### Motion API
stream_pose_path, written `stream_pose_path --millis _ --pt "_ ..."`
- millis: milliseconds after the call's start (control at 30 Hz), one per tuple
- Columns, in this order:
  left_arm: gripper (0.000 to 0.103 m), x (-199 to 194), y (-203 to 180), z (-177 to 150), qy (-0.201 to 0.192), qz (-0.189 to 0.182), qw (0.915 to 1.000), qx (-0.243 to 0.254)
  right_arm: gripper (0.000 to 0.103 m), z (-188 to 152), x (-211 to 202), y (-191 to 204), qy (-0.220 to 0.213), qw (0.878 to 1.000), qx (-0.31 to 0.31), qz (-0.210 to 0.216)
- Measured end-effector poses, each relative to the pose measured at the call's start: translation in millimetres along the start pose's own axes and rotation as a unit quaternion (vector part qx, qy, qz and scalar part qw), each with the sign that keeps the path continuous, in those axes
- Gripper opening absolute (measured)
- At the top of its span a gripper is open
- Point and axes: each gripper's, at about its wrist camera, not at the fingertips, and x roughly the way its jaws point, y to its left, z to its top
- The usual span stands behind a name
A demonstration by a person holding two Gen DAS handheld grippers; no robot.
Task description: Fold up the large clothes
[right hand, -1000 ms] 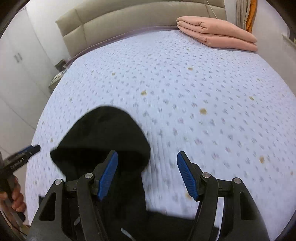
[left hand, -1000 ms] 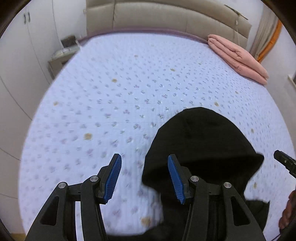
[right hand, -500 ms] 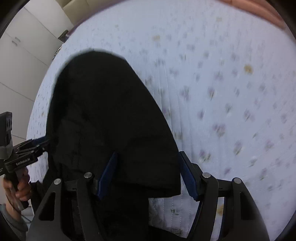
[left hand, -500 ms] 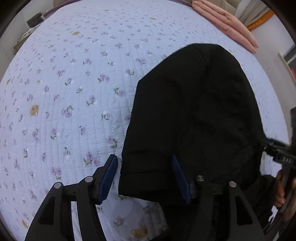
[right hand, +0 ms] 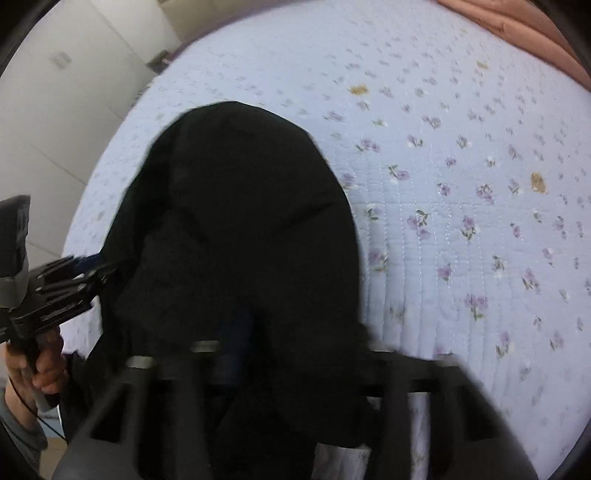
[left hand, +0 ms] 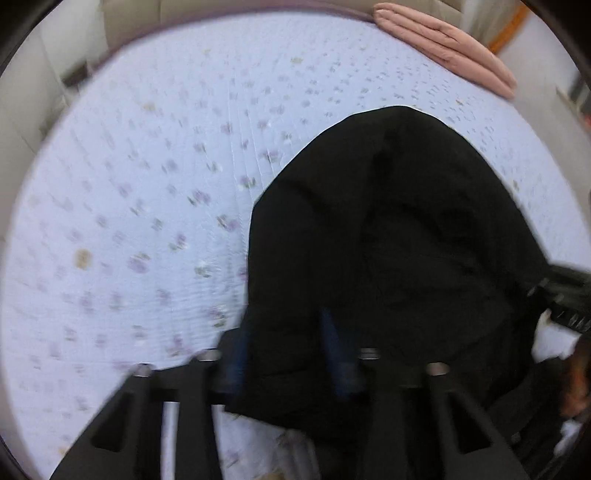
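A black hooded garment (left hand: 406,221) lies on the floral quilted bed (left hand: 147,184), its rounded hood end pointing away from me. My left gripper (left hand: 284,350) straddles its left edge. The jaws are closing, with a bunch of black fabric pinched between the blue pads. My right gripper (right hand: 295,343) is at the right edge of the garment (right hand: 240,203), jaws also closing on fabric; one blue pad shows and cloth hides the other. Each gripper appears at the edge of the other's view: right gripper (left hand: 565,295), left gripper (right hand: 62,288).
A folded pink blanket (left hand: 443,48) lies at the far right corner of the bed, also seen in the right wrist view (right hand: 517,29). White wardrobe doors (right hand: 55,92) stand beyond the bed's left side. A hand (right hand: 44,365) grips the left tool's handle.
Both grippers came down over the black garment's near part and their jaws narrowed from wide open onto its left and right edges. The views are now blurred.
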Motion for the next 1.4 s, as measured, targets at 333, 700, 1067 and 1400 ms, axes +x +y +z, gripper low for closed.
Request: stream_pose_path --millis 333,700,1067,1400 --pt "0.015 -140 -39 -80 -0.115 0.031 0.9914 0.054 0.014 -70 -120 53 -0.111 0.990 -0.083 -0.040" --pt "0.006 -240 -58 -245 -0.099 0.061 0.9918 0.053 0.013 -245 -223 96 -0.136 0.972 -0.155 -0.110" --pt "0.008 -247 -28 -285 -0.028 0.046 0.9984 -0.013 0.038 -283 -234 50 -0.042 0.990 -0.079 -0.113" --pt "0.067 -234 -17 -151 -0.051 -0.144 0.9815 -0.116 0.074 -214 -221 36 -0.023 0.997 0.074 0.027"
